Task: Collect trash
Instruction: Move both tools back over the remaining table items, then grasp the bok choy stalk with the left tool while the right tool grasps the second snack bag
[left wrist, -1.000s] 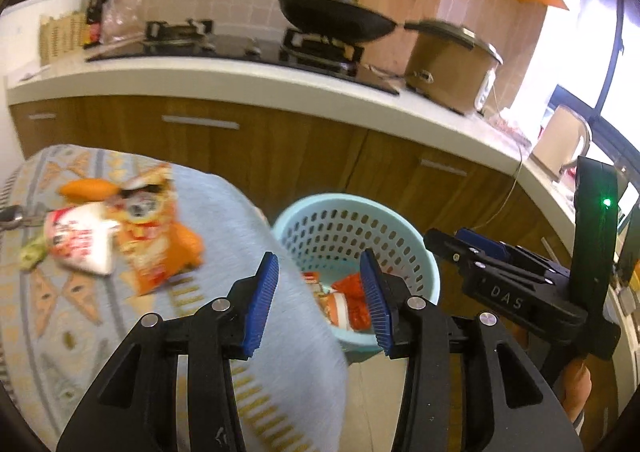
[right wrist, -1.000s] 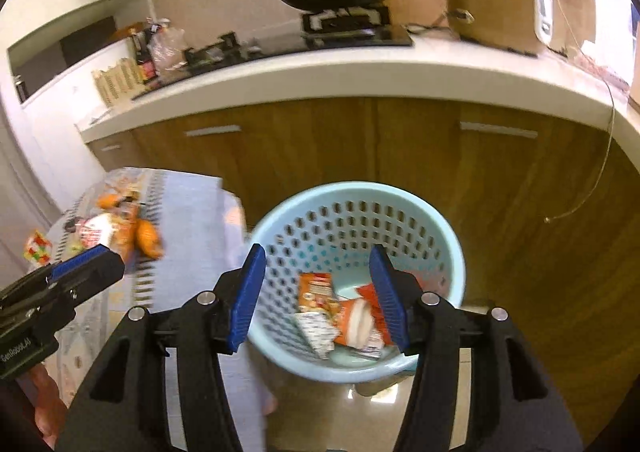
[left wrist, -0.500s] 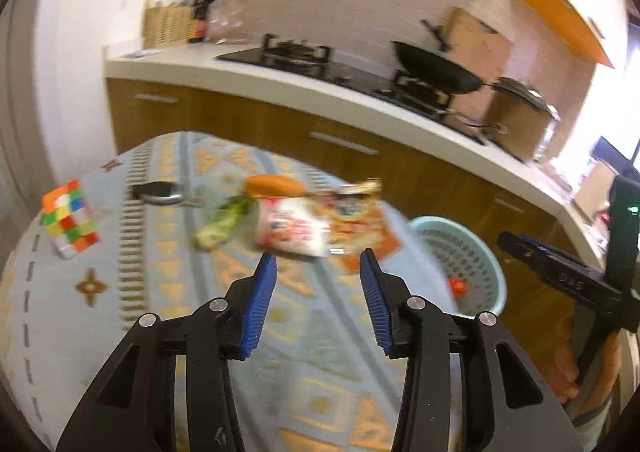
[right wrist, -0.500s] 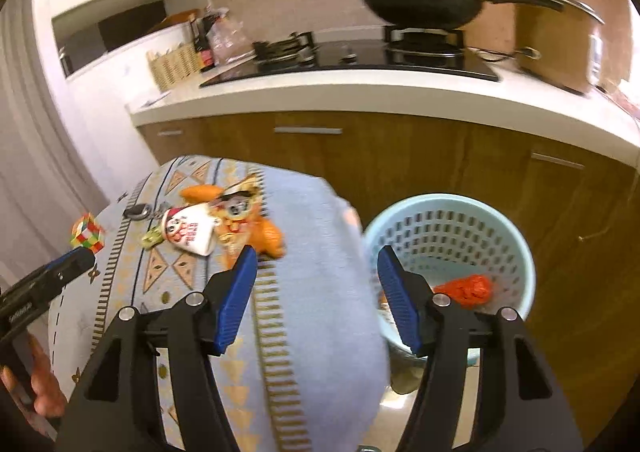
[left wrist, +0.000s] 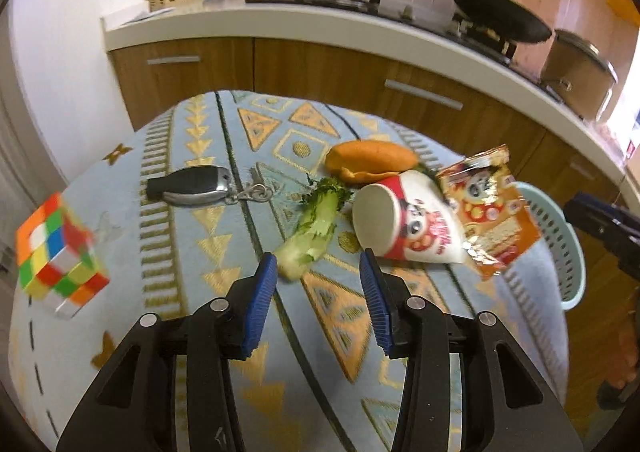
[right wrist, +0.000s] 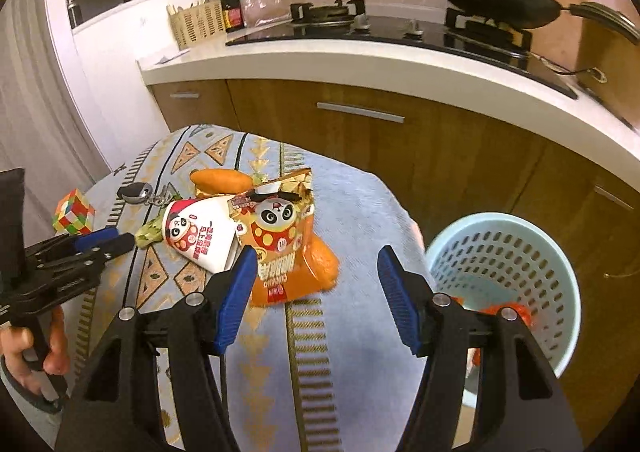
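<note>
Both grippers have swung away from the basket and back over the surface, so a drop looks finished and a fresh pick is starting. A second ago the left gripper looked down into the basket; now it faces the trash pile, fingers parted wide and holding nothing. The vegetable scrap lies just ahead of and between them, its cut end almost at the left tip. The cup lies on its side just ahead of the right tip, touching the wrapper beyond it; the peel sits further ahead.

The right gripper is also wide open and empty, with the wrapper just ahead of its left finger and the basket off to its right, red scraps in it.

The key and cube, left of the left fingers, are probably not trash. The scrap seems the next target.
</note>
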`<state>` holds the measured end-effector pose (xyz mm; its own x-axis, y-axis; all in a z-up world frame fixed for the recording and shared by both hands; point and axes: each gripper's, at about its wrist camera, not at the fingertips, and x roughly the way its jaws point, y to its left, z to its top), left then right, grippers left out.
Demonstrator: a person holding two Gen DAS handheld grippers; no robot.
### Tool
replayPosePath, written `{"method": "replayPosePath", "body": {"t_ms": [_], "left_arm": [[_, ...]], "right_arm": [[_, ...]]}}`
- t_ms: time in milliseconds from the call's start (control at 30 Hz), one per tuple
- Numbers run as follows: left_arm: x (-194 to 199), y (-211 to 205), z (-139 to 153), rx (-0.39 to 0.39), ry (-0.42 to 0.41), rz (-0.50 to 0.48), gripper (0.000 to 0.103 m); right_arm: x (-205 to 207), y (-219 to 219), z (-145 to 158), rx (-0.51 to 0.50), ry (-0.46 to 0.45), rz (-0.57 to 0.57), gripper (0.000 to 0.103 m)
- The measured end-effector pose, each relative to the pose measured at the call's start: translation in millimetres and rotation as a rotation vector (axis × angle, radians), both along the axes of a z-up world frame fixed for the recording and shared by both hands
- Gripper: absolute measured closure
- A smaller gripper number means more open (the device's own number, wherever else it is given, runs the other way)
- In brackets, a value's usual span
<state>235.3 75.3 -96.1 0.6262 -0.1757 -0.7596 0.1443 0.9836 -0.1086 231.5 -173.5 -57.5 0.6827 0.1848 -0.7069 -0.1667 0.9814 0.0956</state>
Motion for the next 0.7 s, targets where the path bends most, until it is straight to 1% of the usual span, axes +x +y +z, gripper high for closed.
{"method": "replayPosePath", "body": {"t_ms": [67, 100, 133, 200, 367, 433, 567, 600, 633, 700], "left_arm": [[11, -2, -8, 0.015, 0.021, 0.003, 0.062], [14, -3, -10, 0.031, 0.019, 0.012, 0.062], [18, -4, -13, 0.064, 0.011, 0.021, 0.062], [22, -5, -15, 0.086, 0.004, 0.025, 0.062], [29, 1, -20, 0.082, -0.004, 0.043, 0.06], [31, 3, -26, 0.056, 0.009, 0.042, 0.06], [38, -1, -24, 0.055, 0.002, 0.037, 0.06], [40, -1, -25, 0.047, 0.004, 0.037, 0.062], [40, -2, -25, 0.041, 0.004, 0.037, 0.066], [39, -5, -26, 0.054, -0.006, 0.039, 0.068]], "right_arm": [[10, 4, -5, -0.009, 0.007, 0.007, 0.044], [15, 6, -8, -0.013, 0.012, 0.01, 0.044], [19, 8, -10, -0.015, 0.015, 0.013, 0.044], [29, 11, -16, -0.025, 0.019, 0.019, 0.044], [49, 10, -31, -0.02, 0.048, 0.017, 0.044], [55, 12, -35, -0.02, 0.056, 0.018, 0.044], [63, 16, -42, -0.021, 0.061, 0.031, 0.044], [64, 18, -42, -0.022, 0.061, 0.032, 0.044], [65, 19, -43, -0.019, 0.06, 0.035, 0.044], [67, 20, -43, -0.014, 0.058, 0.044, 0.044]]}}
